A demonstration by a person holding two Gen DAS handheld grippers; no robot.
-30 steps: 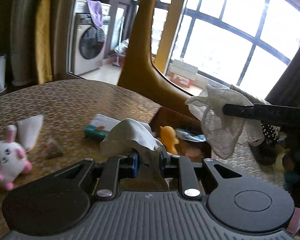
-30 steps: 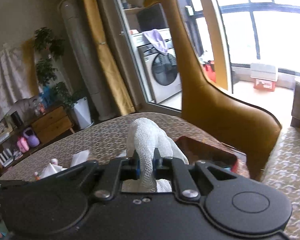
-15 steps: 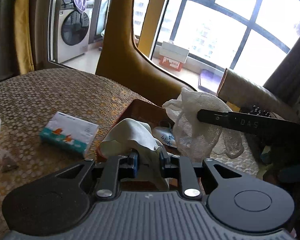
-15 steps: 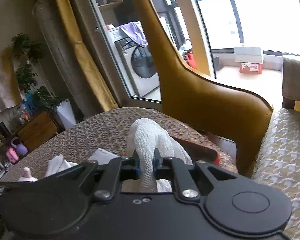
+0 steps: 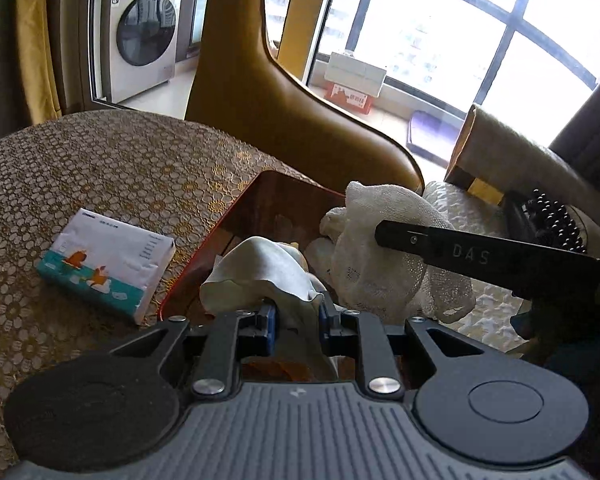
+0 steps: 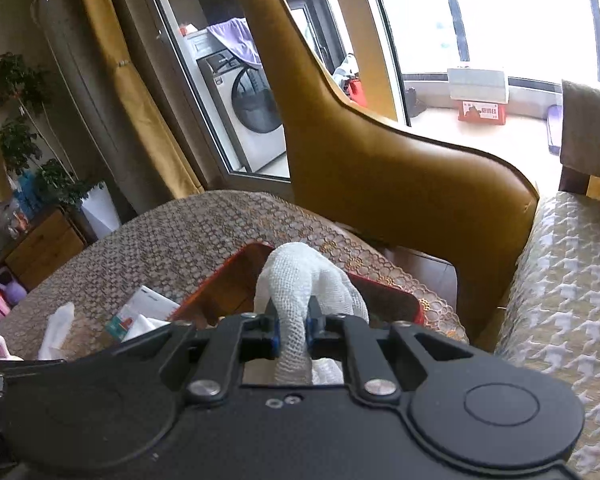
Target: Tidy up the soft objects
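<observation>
You had the red tray (image 5: 236, 216) just ahead at 12 o'clock, L gripper (image 5: 294, 316) pinching the grey cloth (image 5: 260, 268), R gripper (image 6: 292, 332) pinching the mesh cloth (image 6: 300, 272), at its near edge.

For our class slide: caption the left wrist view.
Left gripper clamps a grey cloth above the red tray.

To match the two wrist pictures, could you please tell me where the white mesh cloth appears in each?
Left wrist view: the white mesh cloth hangs right of centre, pinched by the right gripper, above the red-brown tray.
Right wrist view: the cloth is at centre, between that gripper's pads.
Shared landmark: the mustard chair back behind the tray.
</observation>
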